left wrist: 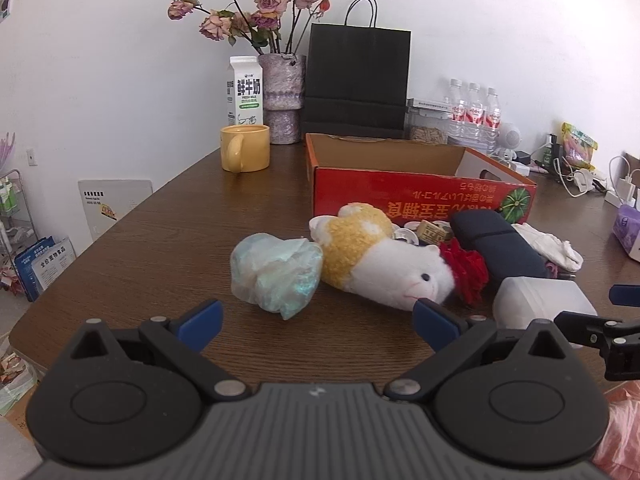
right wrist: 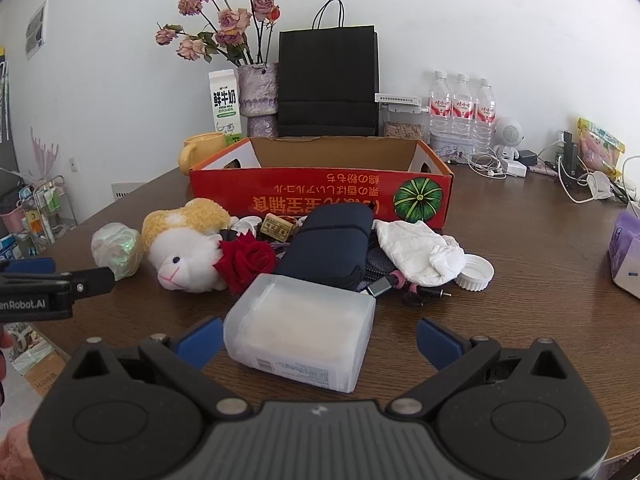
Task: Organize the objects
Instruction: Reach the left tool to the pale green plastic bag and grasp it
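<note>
**Two open grippers, a heap, and an empty box**

The right hand-held gripper (right wrist: pixel 318 338) hangs low over the surface (right wrist: pixel 520 248) with its jaws spread wide and nothing in them; the frosted tub (right wrist: pixel 300 338) lies between the fingers, the left fingertip just beside its corner and the right one well clear, which looks like lining up for a grasp, not a grip yet. The left hand-held gripper (left wrist: pixel 318 318) is just as wide open and empty, pointed at bare wood in front of the crumpled bag (left wrist: pixel 276 270) and the plush (left wrist: pixel 384 260); I'd judge it is waiting its turn. The heap sits pressed up against the front wall of the red box (right wrist: pixel 320 196): rose (right wrist: pixel 248 260), dark pouch (right wrist: pixel 328 246), white cloth (right wrist: pixel 420 252), cap (right wrist: pixel 476 272); the box shows no contents from here, so sorting seems barely begun. The tub is nearest and squarest, a sensible first pick; its smooth sides may slip.
</note>
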The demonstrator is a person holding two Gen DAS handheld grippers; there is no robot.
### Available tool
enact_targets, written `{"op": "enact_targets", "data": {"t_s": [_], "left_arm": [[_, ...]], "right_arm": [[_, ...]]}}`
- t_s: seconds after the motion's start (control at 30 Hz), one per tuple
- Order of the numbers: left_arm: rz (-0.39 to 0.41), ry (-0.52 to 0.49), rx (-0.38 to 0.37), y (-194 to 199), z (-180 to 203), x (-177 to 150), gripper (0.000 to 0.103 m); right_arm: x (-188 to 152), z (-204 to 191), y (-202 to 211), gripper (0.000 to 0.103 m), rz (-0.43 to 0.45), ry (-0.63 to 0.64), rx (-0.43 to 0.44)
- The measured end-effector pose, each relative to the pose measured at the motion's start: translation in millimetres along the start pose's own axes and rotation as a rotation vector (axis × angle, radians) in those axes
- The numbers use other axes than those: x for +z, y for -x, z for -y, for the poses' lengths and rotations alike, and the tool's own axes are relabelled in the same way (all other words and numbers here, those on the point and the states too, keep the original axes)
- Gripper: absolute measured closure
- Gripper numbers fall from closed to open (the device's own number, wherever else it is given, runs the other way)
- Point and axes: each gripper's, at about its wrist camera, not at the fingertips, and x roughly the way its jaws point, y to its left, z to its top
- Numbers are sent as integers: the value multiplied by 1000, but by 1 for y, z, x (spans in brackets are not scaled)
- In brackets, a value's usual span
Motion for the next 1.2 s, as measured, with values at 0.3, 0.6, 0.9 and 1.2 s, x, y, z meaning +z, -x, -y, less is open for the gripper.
{"op": "enact_targets", "data": {"t_s": [0.3, 0.6, 0.9, 1.2], "left_arm": [[-11, 10, 58, -28, -26, 12, 0], [-20, -12, 35, -61, -33, 23, 0], [-35, 26, -43, -81, -36, 21, 35], [9, 61, -73, -51, -38, 19, 62]], "right_arm": [[10, -19, -27, 0, -29, 20, -47], [10, -22, -53, 0, -77, -6, -97], [10, -21, -67, 0, -87, -32, -112], [2, -12, -48, 21, -30, -52, -37]]}}
